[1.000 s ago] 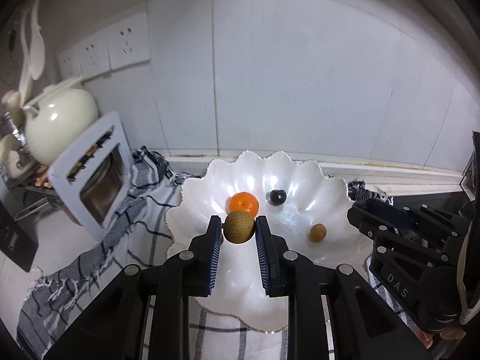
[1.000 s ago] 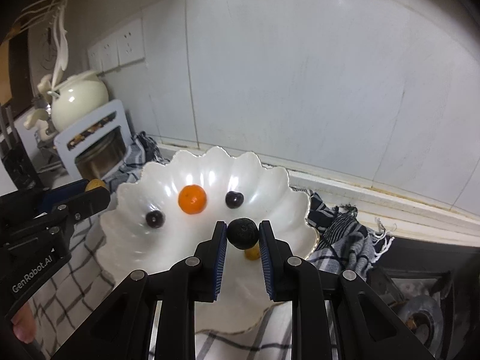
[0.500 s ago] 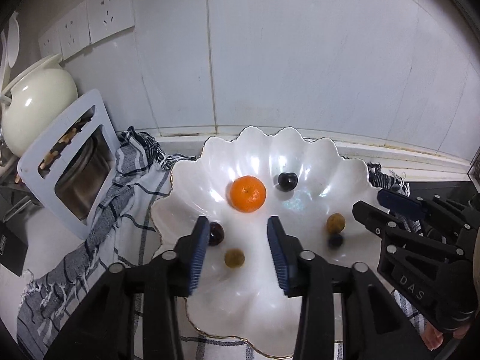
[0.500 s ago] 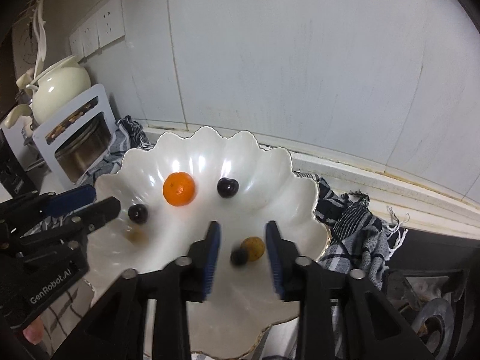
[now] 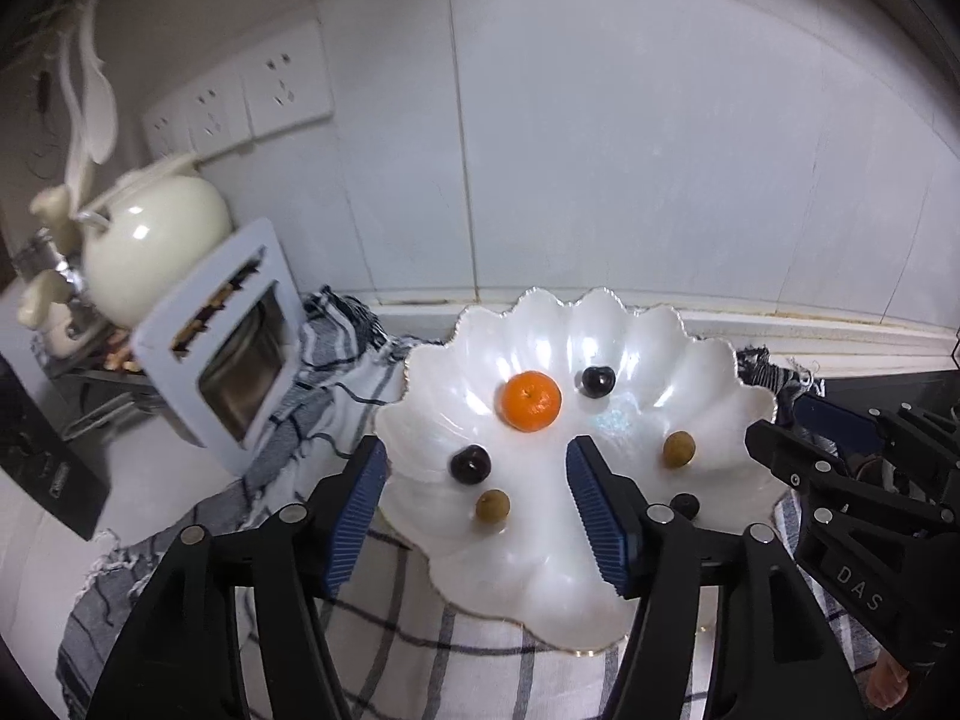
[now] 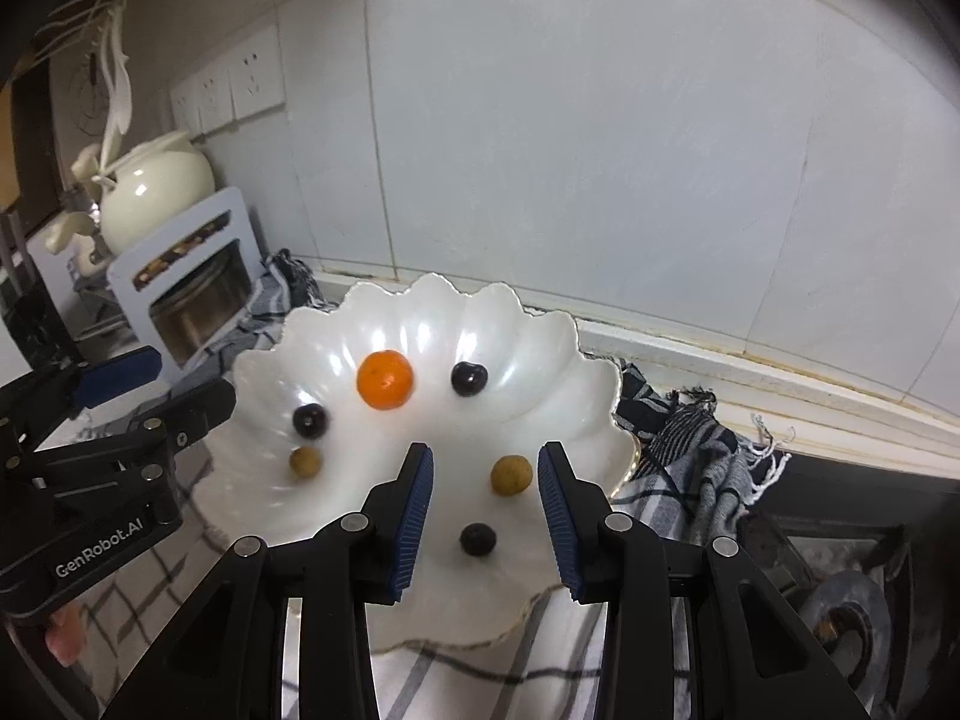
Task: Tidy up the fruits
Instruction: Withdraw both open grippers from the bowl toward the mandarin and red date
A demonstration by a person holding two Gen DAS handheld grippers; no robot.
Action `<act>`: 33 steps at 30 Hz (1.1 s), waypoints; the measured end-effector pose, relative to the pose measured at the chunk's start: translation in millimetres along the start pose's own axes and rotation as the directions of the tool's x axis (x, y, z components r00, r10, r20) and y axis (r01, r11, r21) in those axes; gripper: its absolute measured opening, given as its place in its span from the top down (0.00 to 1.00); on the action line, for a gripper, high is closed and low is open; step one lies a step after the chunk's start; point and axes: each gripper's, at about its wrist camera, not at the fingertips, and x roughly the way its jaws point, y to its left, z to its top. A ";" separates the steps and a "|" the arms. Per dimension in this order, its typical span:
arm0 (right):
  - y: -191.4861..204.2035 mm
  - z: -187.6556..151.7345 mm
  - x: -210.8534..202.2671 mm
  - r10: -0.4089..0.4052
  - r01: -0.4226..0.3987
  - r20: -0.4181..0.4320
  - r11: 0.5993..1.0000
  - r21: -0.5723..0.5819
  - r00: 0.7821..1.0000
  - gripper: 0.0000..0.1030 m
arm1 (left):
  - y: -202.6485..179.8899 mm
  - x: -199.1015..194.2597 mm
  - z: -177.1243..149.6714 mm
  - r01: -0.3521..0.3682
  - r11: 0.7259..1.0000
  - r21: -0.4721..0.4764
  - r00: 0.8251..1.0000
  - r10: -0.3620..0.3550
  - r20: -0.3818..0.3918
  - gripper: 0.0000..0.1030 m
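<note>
A white scalloped bowl (image 5: 708, 360) (image 6: 264, 372) holds an orange mandarin (image 5: 531, 401) (image 6: 384, 379), dark cherries (image 5: 597, 382) (image 5: 471, 464) (image 6: 468, 378) (image 6: 309, 420), two tan-green round fruits (image 5: 492, 506) (image 5: 678, 449) (image 6: 305, 462) (image 6: 511, 475) and a small dark fruit (image 5: 685, 506) (image 6: 478, 539). My left gripper (image 5: 477, 510) is open and empty above the bowl's front left. My right gripper (image 6: 485, 501) is open and empty above the bowl's front right. Each gripper also shows in the other's view, the right (image 5: 798, 456) and the left (image 6: 162, 396).
The bowl sits on a checked cloth (image 5: 336, 372). A white rack with a steel pot (image 5: 234, 360) and a cream teapot (image 5: 150, 252) stand at the left. Wall sockets (image 5: 288, 84) are on the tiled wall. A stove burner (image 6: 840, 606) lies at the right.
Both grippers opened and dropped their fruits into the bowl: the left let go of a tan-green fruit, the right of a dark one. Both have since opened wider and pulled back.
</note>
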 end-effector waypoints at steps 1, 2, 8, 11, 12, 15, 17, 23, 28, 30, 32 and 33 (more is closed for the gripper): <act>0.2 -1.0 -5.3 0.004 -0.004 0.006 1.000 0.001 1.000 0.62 | 0.0 -7.9 -0.6 -0.001 1.000 0.001 1.000 0.001 0.012 0.37; 0.5 -2.3 -10.9 0.006 -0.006 0.011 1.000 0.002 1.000 0.58 | -0.2 -14.6 -1.2 -0.001 1.000 0.002 1.000 0.001 0.021 0.37; 3.4 -12.9 -43.3 0.015 -0.015 0.050 1.000 -0.004 0.999 0.56 | 2.7 -52.4 -8.4 0.008 1.000 -0.020 0.998 -0.007 0.067 0.36; 3.9 -19.4 -59.7 0.023 -0.023 0.070 1.000 0.000 0.997 0.56 | 2.3 -69.7 -14.3 0.015 0.999 -0.029 0.996 -0.013 0.085 0.36; 4.0 -21.5 -64.8 0.025 -0.026 0.077 1.000 0.001 0.997 0.56 | 1.6 -75.6 -16.9 0.015 1.000 -0.026 0.996 -0.013 0.091 0.36; 7.0 -29.4 -81.5 0.032 -0.032 0.098 0.999 -0.008 0.995 0.56 | -0.8 -93.4 -25.0 0.015 0.999 -0.032 0.993 -0.011 0.118 0.35; 9.2 -33.9 -90.9 0.041 -0.040 0.108 0.999 -0.016 0.993 0.56 | -2.1 -103.4 -30.0 0.016 0.999 -0.036 0.992 -0.011 0.126 0.35; 12.4 -50.0 -114.9 0.061 -0.057 0.130 0.998 -0.035 0.990 0.56 | -8.5 -129.9 -45.8 0.013 0.999 -0.042 0.989 -0.006 0.145 0.35; 12.5 -65.4 -130.0 0.082 -0.074 0.135 0.996 -0.058 0.988 0.56 | -16.6 -146.7 -60.8 0.004 0.999 -0.045 0.988 0.003 0.153 0.34; 13.0 -70.2 -134.4 0.084 -0.076 0.136 0.995 -0.068 0.987 0.56 | -19.9 -152.4 -67.0 -0.002 0.999 -0.049 0.988 0.010 0.152 0.34; 12.1 -76.2 -138.8 0.096 -0.086 0.136 0.993 -0.077 0.986 0.56 | -22.7 -157.5 -73.5 -0.005 0.999 -0.053 0.989 0.013 0.149 0.34; 11.7 -79.4 -140.4 0.101 -0.091 0.133 0.993 -0.081 0.986 0.56 | -24.2 -160.1 -77.5 -0.008 0.998 -0.057 0.989 0.017 0.145 0.34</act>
